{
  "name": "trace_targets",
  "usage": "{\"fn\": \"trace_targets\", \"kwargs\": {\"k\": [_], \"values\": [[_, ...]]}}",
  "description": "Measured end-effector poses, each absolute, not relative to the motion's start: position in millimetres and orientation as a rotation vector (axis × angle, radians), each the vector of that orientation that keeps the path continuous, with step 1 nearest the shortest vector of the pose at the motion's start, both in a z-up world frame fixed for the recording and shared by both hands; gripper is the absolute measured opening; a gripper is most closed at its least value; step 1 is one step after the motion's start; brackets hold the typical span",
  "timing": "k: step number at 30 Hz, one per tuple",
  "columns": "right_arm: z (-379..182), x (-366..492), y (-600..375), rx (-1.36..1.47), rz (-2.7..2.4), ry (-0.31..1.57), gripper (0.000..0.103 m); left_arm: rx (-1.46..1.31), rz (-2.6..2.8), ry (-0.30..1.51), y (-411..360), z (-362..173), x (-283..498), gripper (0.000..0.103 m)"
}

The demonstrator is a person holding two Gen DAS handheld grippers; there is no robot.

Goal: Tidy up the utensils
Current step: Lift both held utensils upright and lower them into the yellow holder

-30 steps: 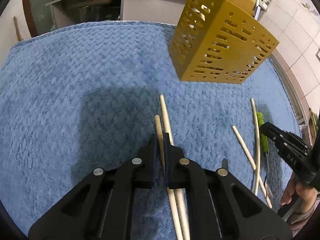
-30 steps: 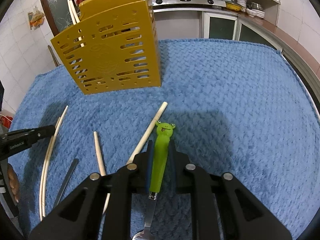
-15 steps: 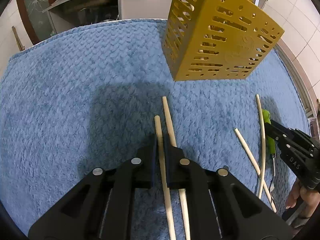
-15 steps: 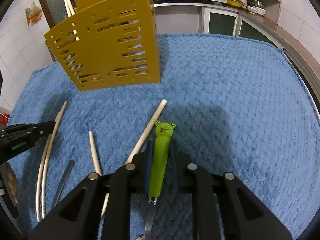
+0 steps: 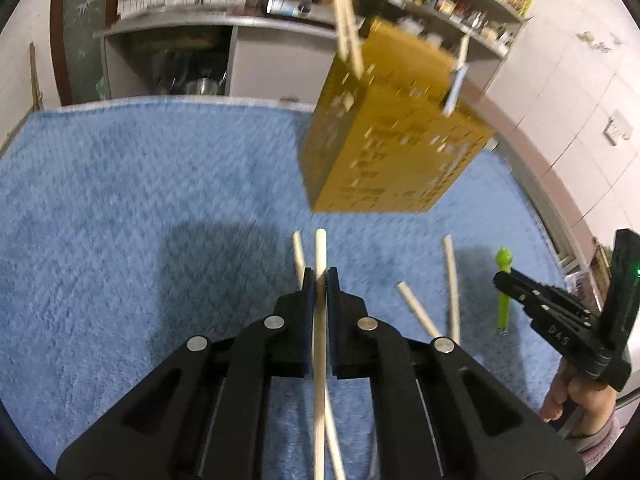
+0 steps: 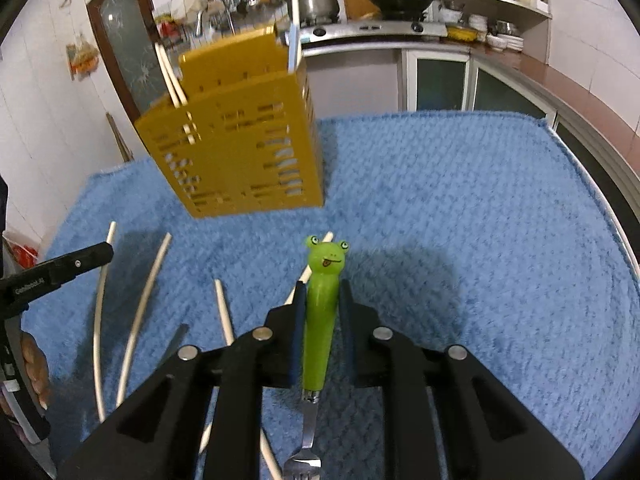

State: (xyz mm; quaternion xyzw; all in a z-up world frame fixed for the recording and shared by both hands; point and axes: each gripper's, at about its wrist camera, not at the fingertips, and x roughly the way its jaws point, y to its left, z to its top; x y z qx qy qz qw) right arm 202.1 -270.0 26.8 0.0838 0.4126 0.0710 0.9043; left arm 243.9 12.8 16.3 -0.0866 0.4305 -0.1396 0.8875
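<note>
Both grippers have lifted and tilted upward since a second ago. The left gripper (image 5: 319, 280) clamps a chopstick (image 5: 320, 258), the right gripper (image 6: 322, 294) the frog-handled fork (image 6: 322, 284). The yellow holder (image 6: 240, 148) stands ahead on the blue-covered worktop (image 6: 460, 216), both utensils pointing toward it; the left looks nearer.
</note>
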Motion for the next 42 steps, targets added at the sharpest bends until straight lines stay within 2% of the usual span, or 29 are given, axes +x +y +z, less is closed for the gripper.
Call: {"fn": "trace_targets", "kwargs": {"k": [14,21,34,42], "values": [[71,182,-282,0.197,0.142,0.616,0.016,-0.145,-0.306,0.671,1,69,223,0.004],[115,182,-280,0.191,0.143,0.456,0.015,-0.158,-0.337,0.586,-3,102,220,0.004],[212,256,-269,0.183,0.151,0.258,0.015,-0.14,-0.282,0.315,-24,208,287,0.004],[203,288,-251,0.143,0.144,0.25,0.015,-0.066,-0.214,0.12,-56,216,325,0.004]]}}
